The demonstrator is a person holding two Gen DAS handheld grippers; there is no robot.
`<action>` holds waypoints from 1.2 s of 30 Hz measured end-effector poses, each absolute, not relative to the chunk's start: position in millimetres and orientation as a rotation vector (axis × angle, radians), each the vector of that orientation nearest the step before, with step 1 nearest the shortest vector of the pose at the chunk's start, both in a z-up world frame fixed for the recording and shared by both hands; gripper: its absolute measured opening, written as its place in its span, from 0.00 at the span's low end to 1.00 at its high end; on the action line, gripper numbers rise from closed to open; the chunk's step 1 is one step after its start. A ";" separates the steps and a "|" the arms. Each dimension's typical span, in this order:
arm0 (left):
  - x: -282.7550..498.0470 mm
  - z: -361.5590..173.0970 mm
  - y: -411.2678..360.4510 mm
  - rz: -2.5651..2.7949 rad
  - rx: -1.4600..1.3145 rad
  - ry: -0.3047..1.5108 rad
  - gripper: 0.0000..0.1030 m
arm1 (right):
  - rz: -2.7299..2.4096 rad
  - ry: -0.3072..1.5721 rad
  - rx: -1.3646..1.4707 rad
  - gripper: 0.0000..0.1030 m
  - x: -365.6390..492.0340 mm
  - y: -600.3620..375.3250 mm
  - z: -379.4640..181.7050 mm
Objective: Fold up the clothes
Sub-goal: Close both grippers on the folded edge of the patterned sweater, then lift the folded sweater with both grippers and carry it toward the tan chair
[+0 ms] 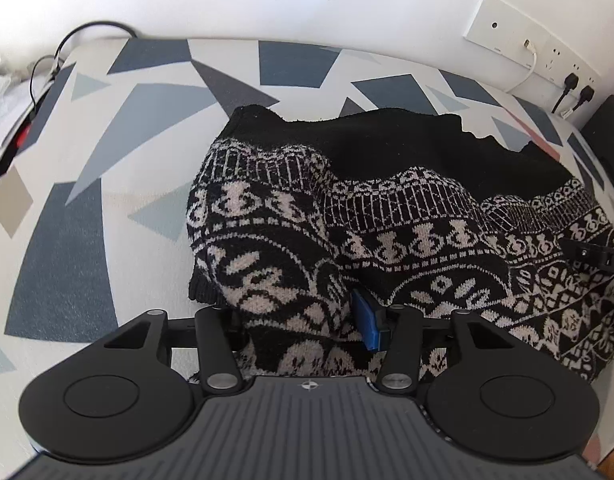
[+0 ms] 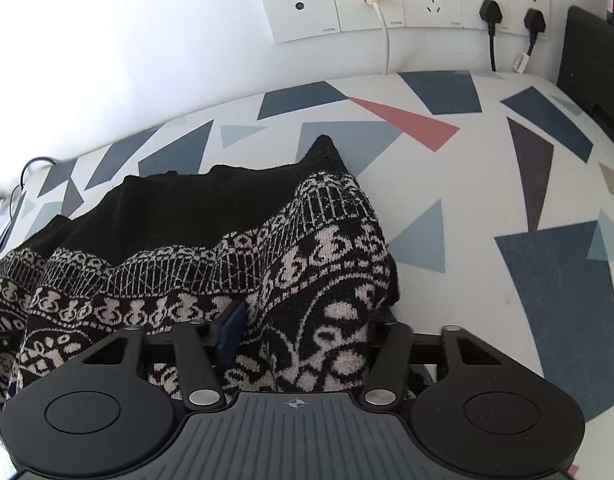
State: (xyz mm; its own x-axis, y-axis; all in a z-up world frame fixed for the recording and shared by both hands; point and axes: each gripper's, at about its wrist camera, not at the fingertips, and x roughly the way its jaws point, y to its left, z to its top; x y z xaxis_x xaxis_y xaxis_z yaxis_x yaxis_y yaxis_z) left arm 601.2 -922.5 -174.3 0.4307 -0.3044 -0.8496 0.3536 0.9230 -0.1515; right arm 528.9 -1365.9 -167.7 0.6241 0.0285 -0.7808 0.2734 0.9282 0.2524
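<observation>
Tools [image 1: 303,320] grip sweater [image 1: 387,216] on patterned tabletop [image 1: 107,152].

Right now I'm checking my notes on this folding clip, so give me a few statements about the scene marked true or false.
1. The sweater is black with a pale knitted pattern. True.
2. The left gripper has sweater fabric between its fingers. True.
3. The right gripper hangs over bare cloth, away from the sweater. False: a bunch of the sweater sits between its fingers too.
4. The tablecloth is plain white. False: it has blue, grey and red triangles.
5. Two black plugs sit in the wall sockets. True.
6. The sweater lies flat and smooth. False: it is bunched and humped.
</observation>
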 end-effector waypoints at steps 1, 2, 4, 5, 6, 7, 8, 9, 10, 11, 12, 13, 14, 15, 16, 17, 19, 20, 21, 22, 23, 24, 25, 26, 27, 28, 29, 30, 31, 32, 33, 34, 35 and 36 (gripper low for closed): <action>601.7 -173.7 -923.1 -0.420 0.048 1.049 0.37 | -0.144 0.889 0.363 0.36 528.9 -1364.3 -167.0; 602.0 -173.0 -923.4 -0.425 0.047 1.050 0.33 | -0.155 0.886 0.338 0.33 528.3 -1359.8 -165.2; 599.4 -169.4 -924.0 -0.428 0.058 1.042 0.28 | -0.176 0.882 0.274 0.28 526.9 -1348.5 -160.6; 595.3 -166.6 -924.2 -0.429 0.066 1.030 0.27 | -0.186 0.881 0.237 0.26 526.2 -1341.9 -157.8; 590.7 -163.6 -924.4 -0.430 0.075 1.017 0.27 | -0.190 0.880 0.219 0.25 524.8 -1336.8 -154.1; 585.0 -159.2 -922.2 -0.439 0.064 1.000 0.26 | -0.193 0.878 0.201 0.24 523.4 -1331.8 -150.4; 579.1 -154.6 -919.4 -0.449 0.049 0.982 0.26 | -0.186 0.863 0.206 0.24 519.5 -1328.5 -144.6; 573.9 -149.6 -915.4 -0.465 0.022 0.967 0.26 | -0.179 0.848 0.210 0.24 515.6 -1325.2 -138.8; 569.2 -144.4 -910.6 -0.476 -0.006 0.955 0.26 | -0.172 0.834 0.214 0.24 511.6 -1321.8 -133.0; 564.6 -139.1 -905.7 -0.485 -0.034 0.943 0.26 | -0.164 0.815 0.202 0.23 507.0 -1317.6 -125.2; 560.7 -133.9 -900.9 -0.488 -0.058 0.933 0.26 | -0.157 0.797 0.191 0.23 502.5 -1313.3 -117.5; 557.0 -128.8 -895.5 -0.491 -0.082 0.923 0.26 | -0.150 0.776 0.168 0.23 498.3 -1308.7 -109.3; 553.4 -123.8 -889.9 -0.494 -0.105 0.914 0.26 | -0.138 0.757 0.160 0.23 494.7 -1305.5 -100.8; 549.5 -119.1 -884.4 -0.496 -0.127 0.905 0.26 | -0.126 0.737 0.152 0.23 491.1 -1302.4 -92.2; 545.5 -114.5 -878.9 -0.496 -0.148 0.896 0.26 | -0.113 0.717 0.145 0.23 487.5 -1299.2 -83.7; 540.5 -110.0 -874.3 -0.489 -0.154 0.884 0.26 | -0.101 0.698 0.136 0.23 483.9 -1296.0 -75.3; 529.1 -100.6 -866.0 -0.464 -0.153 0.854 0.26 | -0.072 0.667 0.112 0.23 480.0 -1288.3 -64.2; 523.3 -96.0 -863.9 -0.446 -0.147 0.840 0.26 | -0.057 0.651 0.099 0.23 478.0 -1284.4 -58.7; 517.7 -91.4 -862.1 -0.427 -0.141 0.825 0.26 | -0.037 0.637 0.095 0.23 476.3 -1281.1 -54.7; 511.2 -87.0 -858.6 -0.406 -0.140 0.814 0.26 | -0.015 0.629 0.099 0.23 475.3 -1278.7 -51.2; 503.2 -82.9 -854.7 -0.381 -0.143 0.805 0.26 | 0.008 0.621 0.103 0.23 474.4 -1276.3 -47.8; 495.0 -79.0 -850.9 -0.356 -0.146 0.796 0.26 | 0.032 0.616 0.101 0.23 473.9 -1274.6 -46.4; 486.8 -75.0 -847.0 -0.330 -0.150 0.787 0.26 | 0.057 0.611 0.099 0.23 473.4 -1272.8 -44.9; 477.8 -71.0 -844.0 -0.303 -0.155 0.777 0.26 | 0.082 0.605 0.097 0.23 472.9 -1271.0 -43.5; 465.0 -67.4 -843.0 -0.271 -0.158 0.767 0.26 | 0.106 0.600 0.096 0.23 472.4 -1269.3 -42.0; 451.6 -64.1 -842.3 -0.239 -0.160 0.757 0.26 | 0.134 0.600 0.105 0.23 471.6 -1268.2 -40.9; 439.6 -61.0 -841.0 -0.204 -0.166 0.750 0.26 | 0.166 0.599 0.109 0.23 470.5 -1267.6 -40.1; 427.6 -58.4 -839.2 -0.168 -0.177 0.746 0.26 | 0.199 0.595 0.105 0.23 469.1 -1266.2 -39.7; 414.6 -55.3 -837.0 -0.131 -0.193 0.746 0.26 | 0.232 0.592 0.100 0.23 467.5 -1264.6 -39.3; 401.4 -52.1 -834.7 -0.095 -0.211 0.748 0.26 | 0.266 0.590 0.091 0.23 464.1 -1260.9 -39.4; 388.7 -49.4 -832.6 -0.067 -0.230 0.744 0.26 | 0.299 0.592 0.084 0.23 462.0 -1259.8 -40.4; 376.9 -47.4 -830.9 -0.038 -0.245 0.737 0.26 | 0.326 0.595 0.081 0.23 458.2 -1255.4 -41.3; 365.3 -45.4 -829.2 -0.009 -0.258 0.730 0.26 | 0.354 0.598 0.083 0.23 454.3 -1254.3 -42.0; 353.8 -43.6 -829.8 0.020 -0.266 0.726 0.26 | 0.379 0.599 0.086 0.23 450.3 -1253.0 -42.4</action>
State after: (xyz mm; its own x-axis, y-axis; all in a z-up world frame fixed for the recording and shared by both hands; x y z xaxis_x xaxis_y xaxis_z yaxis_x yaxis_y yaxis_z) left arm 353.8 -829.8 -43.6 0.7493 -0.0741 -0.6581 -0.1095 0.9662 -0.2335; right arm 450.3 -1253.0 -42.4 0.7590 0.3724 -0.5340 -0.3228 0.9276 0.1880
